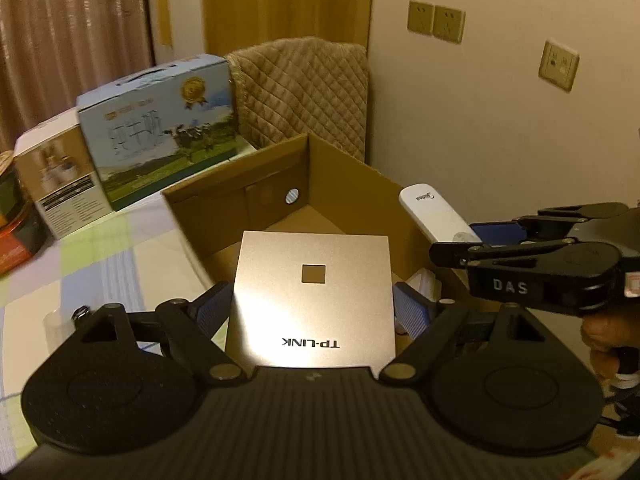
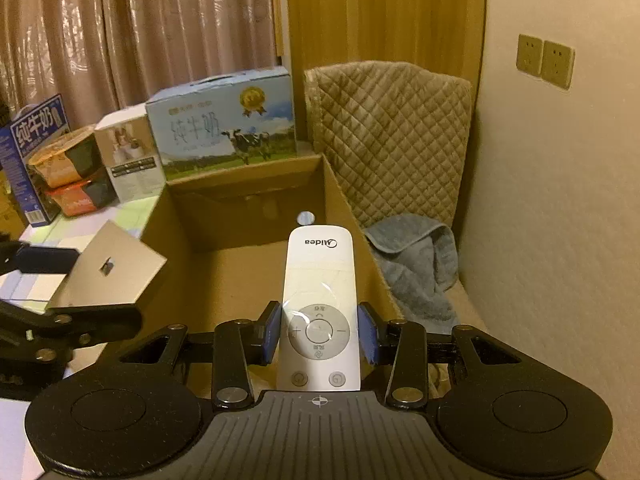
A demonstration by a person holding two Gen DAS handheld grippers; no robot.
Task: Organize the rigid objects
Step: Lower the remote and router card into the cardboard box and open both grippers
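- Champagne-coloured metal makes up the square TP-LINK router (image 1: 312, 298), which is clamped by its two side edges between the blue pads (image 1: 208, 310) of the left gripper (image 1: 310, 312); it is held in the air over the near-left corner of the cardboard box (image 1: 236, 184), logo towards the camera.
- White plastic, marked Midea, the remote control (image 2: 320, 308) is pinched across its button ring by the right gripper (image 2: 320, 334), both blue pads (image 2: 272, 332) pressing on its sides; its far end points over the box's open interior, close to the right wall.
- In the left wrist view the right gripper (image 1: 476, 238) comes in from the right with the remote control (image 1: 434, 214) above the box's right rim; in the right wrist view the router (image 2: 108, 270) shows at the left, tilted, beside the box's left wall.
- The cardboard box (image 2: 340, 200) stands open on a checked tablecloth (image 1: 100, 256); its bare floor shows, and a round hole shows in the far wall.
- Behind it stands a blue milk carton case (image 2: 222, 124) printed with cows, with a smaller white box (image 2: 128, 148) to its left and further packages beyond.
- To the right is a chair with a quilted cover (image 2: 392, 136), a grey towel (image 2: 420, 260) on its seat.
- Wall sockets (image 2: 546, 60) sit on the cream wall.
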